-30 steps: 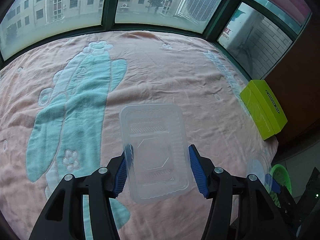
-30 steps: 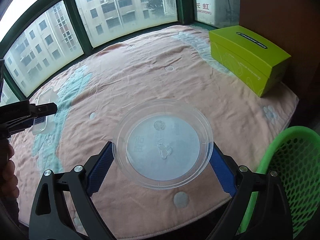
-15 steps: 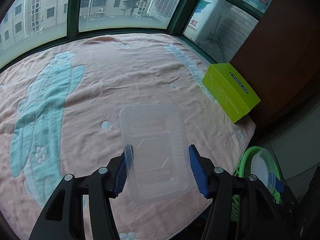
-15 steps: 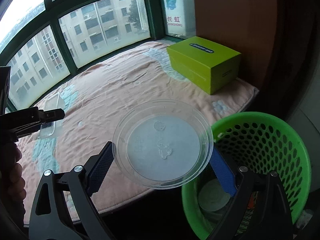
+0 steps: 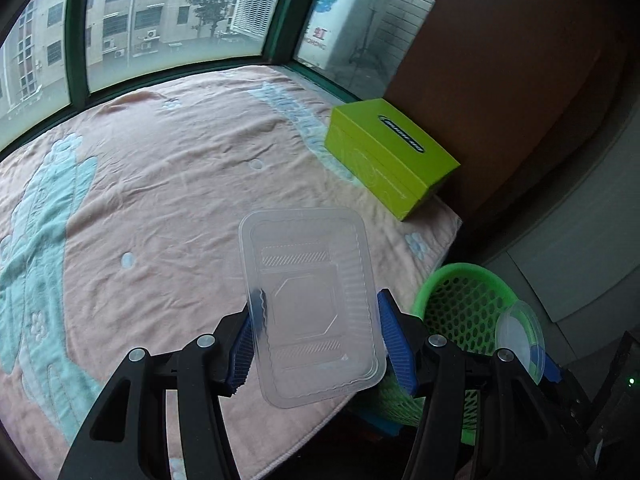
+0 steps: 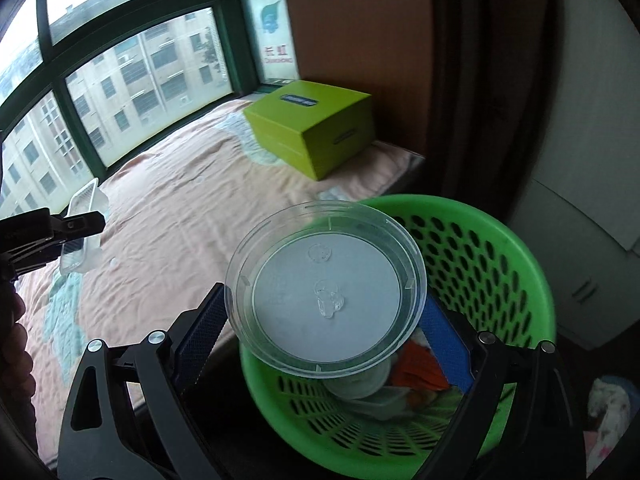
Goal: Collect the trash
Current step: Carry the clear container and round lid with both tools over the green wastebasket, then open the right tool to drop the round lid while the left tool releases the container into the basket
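Trash heads for the green basket (image 6: 520, 264): the right claw (image 6: 324, 320) pinches a round clear lid (image 6: 326, 296) directly over the basket's mouth, while the left claw (image 5: 314, 344) grips a clear rectangular tray (image 5: 310, 320), long axis pointing away from it, over the bed (image 5: 160, 200) beside the basket. Only the right view shows rubbish already inside.

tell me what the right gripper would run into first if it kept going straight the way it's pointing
Probably the green basket: the right gripper, shut on the round clear lid, points over its rim, though depth is hard to judge.
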### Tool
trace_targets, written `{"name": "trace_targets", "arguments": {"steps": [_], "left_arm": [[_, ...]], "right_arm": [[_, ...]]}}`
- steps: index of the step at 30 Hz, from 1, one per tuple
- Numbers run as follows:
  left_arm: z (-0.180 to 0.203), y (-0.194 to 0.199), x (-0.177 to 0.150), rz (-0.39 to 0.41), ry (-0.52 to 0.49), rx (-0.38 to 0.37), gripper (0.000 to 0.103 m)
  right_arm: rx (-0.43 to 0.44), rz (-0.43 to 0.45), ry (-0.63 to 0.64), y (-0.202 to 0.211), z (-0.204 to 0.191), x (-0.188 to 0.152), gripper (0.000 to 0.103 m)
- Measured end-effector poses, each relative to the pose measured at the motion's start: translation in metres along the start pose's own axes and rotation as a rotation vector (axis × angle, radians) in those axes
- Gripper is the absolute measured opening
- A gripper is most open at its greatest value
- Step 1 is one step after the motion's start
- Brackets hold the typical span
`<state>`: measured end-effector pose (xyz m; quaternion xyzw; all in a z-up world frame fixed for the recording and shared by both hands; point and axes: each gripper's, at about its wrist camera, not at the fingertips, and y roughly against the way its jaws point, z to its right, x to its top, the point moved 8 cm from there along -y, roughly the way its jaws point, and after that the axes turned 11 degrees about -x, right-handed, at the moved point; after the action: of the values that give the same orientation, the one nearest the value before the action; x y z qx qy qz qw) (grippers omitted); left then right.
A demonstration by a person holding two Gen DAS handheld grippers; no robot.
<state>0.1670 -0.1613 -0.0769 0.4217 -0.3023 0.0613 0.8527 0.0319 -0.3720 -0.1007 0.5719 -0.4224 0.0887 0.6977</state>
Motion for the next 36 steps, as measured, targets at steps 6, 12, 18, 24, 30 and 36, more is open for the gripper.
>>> {"name": "trace_targets", "arguments": {"steps": [6,12,18,24,30,36], "left_arm": [[0.033,-0.014,-0.005,-0.028,-0.055,-0.034,0.055],[0.064,-0.023,-0.012,-0.05,-0.099,-0.076,0.055],[0.092,-0.034,-0.019,-0.076,-0.132,-0.104,0.055],[0.117,-0.044,-0.028,-0.101,-0.171,-0.14,0.055],[0.137,-0.056,-0.038,-0.13,-0.201,-0.163,0.055],[0.151,-0.066,-0.051,-0.164,-0.235,-0.173,0.055]], "right_arm": [[-0.029,-0.007,-0.046,0.003,0.028,-0.007,0.092],[-0.043,-0.013,-0.077,0.007,0.048,-0.014,0.092],[-0.05,0.006,-0.101,0.015,0.063,-0.016,0.093],[-0.064,0.037,-0.134,0.029,0.081,-0.015,0.093],[-0.095,0.058,-0.175,0.039,0.101,-0.014,0.093],[-0.091,0.069,-0.204,0.043,0.11,-0.013,0.093]]}}
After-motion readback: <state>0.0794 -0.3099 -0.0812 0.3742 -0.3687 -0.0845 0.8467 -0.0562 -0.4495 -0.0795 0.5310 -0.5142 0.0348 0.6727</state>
